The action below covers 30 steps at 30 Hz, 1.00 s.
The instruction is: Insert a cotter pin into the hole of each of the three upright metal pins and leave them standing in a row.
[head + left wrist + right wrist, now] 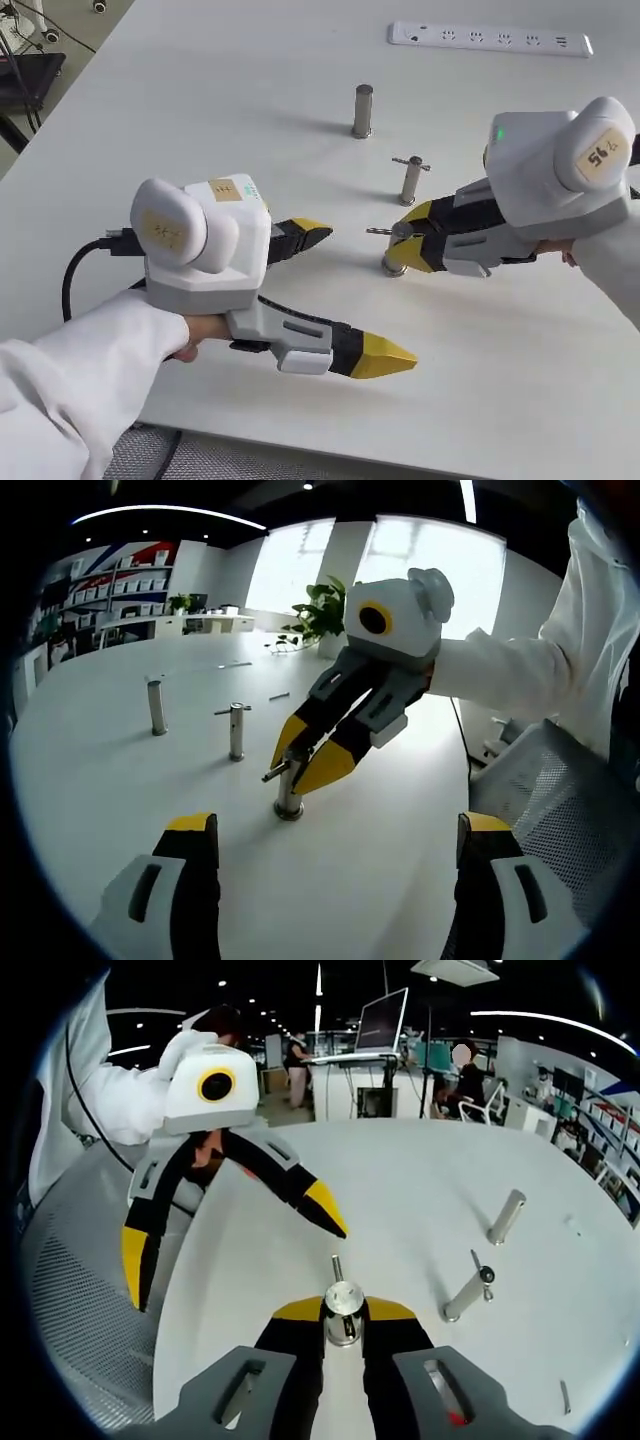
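- Right gripper (405, 238): black jaws with yellow wedge tips, clenched on the head of the near pin (288, 795)
- Near pin: short polished steel cylinder with a flared round base, standing upright on the table (200, 120)
- Cotter pin (379, 231): thin metal rod, projecting sideways from the near pin's head, toward the left gripper (365, 293)
- Left gripper: jaws spread wide and released, grasping nothing, held apart from the near pin
- Middle pin (411, 185): upright, same cylindrical form, with a second cotter pin (410, 161) crossing near its top
- Far pin (362, 110): upright, plain smooth grey cylinder, in line with the other two
- Table: white, smooth, matt surface
- Power strip (490, 38): flat white plastic bar, lying beyond the far pin
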{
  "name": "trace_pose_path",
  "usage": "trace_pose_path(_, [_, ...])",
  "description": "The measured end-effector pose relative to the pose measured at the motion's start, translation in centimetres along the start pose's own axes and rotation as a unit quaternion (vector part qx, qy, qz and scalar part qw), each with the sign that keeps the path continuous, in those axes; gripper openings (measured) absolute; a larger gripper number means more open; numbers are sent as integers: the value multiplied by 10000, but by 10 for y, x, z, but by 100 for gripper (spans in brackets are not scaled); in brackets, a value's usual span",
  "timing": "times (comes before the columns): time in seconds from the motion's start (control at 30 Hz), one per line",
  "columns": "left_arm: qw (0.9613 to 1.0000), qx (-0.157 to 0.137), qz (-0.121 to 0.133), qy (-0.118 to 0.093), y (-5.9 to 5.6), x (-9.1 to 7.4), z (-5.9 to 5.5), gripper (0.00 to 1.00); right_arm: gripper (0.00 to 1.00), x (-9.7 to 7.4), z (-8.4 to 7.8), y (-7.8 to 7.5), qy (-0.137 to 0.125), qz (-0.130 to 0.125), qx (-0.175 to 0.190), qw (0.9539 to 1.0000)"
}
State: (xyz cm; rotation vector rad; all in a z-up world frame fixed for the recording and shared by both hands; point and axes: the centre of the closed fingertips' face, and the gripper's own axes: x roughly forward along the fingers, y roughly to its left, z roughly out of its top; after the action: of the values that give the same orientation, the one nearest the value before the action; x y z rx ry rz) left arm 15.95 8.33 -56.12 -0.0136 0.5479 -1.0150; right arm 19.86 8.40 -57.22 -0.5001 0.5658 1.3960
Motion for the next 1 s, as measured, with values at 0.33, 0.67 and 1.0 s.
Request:
trace_pose_path(0.33, [9998, -17, 202, 25, 12, -5, 0, 99, 8, -30, -5, -31, 19, -119, -175, 9998])
trace_pose_path(0.67, [9991, -110, 382, 159, 24, -16, -8, 99, 8, -62, -28, -75, 212, -462, -229, 9984])
trace_pose_path(1.0, [9986, -190, 452, 219, 28, -18, -12, 99, 8, -63, -34, -84, 77, -401, -51, 9992])
